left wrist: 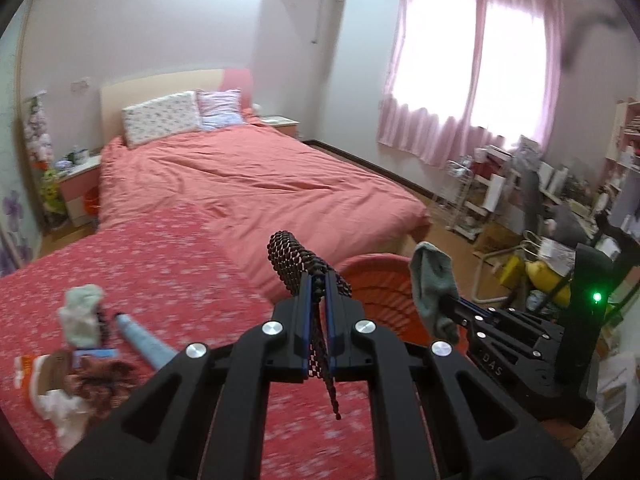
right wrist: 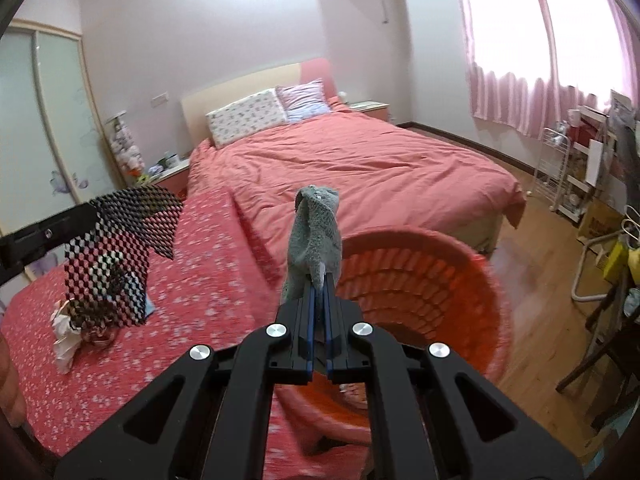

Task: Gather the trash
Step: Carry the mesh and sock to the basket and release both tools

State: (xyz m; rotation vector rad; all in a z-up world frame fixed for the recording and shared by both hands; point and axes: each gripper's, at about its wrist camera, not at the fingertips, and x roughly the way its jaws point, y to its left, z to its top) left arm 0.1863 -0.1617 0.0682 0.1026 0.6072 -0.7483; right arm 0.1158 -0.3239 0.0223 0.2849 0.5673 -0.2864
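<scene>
the left gripper (left wrist: 318,280) pinches a black-and-white checkered mesh sheet (left wrist: 304,264); the right gripper (right wrist: 319,284) clamps a grey-green sock (right wrist: 316,236), carried toward the orange woven basket (right wrist: 424,276) just ahead, likely for dropping.

We see the orange basket (right wrist: 420,280) mouth open and unobstructed beside the bed (right wrist: 360,168); a trash pile (left wrist: 76,344) crowds the patterned cover's left part.

The left tongs (left wrist: 318,280), matt black plastic with shiny metal bolts, are pinching a black-and-white net-like wrapper (left wrist: 298,262), while at three o'clock the right tongs (right wrist: 319,294) are gripping a fuzzy grey cloth sock (right wrist: 316,232) over a glossy orange ribbed plastic basket (right wrist: 460,276).
</scene>
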